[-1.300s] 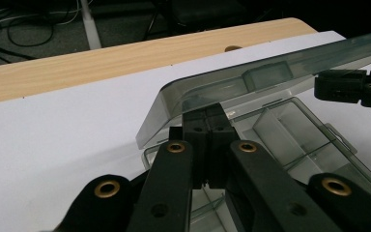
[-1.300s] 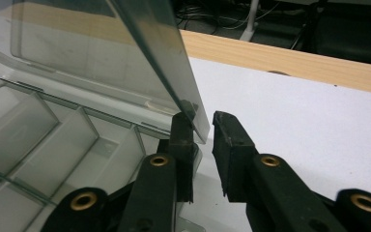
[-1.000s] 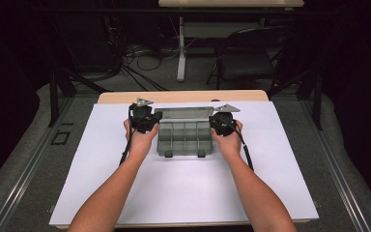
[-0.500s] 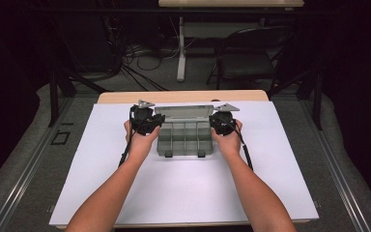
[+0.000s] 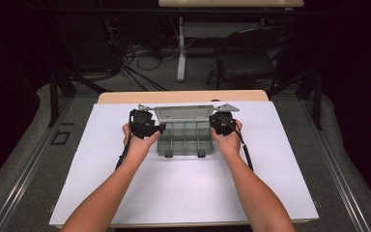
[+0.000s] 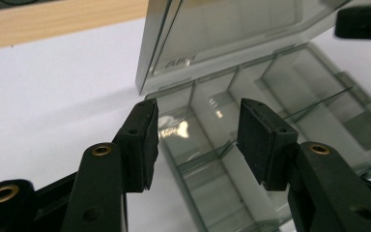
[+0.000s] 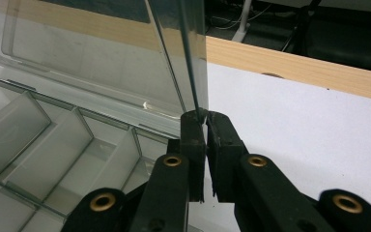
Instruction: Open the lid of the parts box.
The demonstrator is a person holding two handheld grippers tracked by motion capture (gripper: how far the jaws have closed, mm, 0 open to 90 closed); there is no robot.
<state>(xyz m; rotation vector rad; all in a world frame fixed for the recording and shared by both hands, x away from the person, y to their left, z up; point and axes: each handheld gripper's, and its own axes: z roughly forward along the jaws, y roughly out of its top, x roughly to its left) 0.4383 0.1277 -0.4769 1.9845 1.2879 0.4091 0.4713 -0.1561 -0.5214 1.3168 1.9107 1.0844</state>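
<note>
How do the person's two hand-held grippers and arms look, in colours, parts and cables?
Both are black. The left hand-held gripper has two blocky jaws with flat pads and brass-coloured rivets; the right hand-held gripper is built the same. In the high view, each carries a grey three-cornered plate and trails a black cable. The forearms are bare, with no sleeves.

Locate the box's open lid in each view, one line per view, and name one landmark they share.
High view: the lid stands upright at the box's far edge, centre of the picture.
Left gripper view: top centre to right, above the compartments.
Right gripper view: upper left, its side edge pinched by the right gripper.
Shared landmark: the wooden table edge behind it.
</note>
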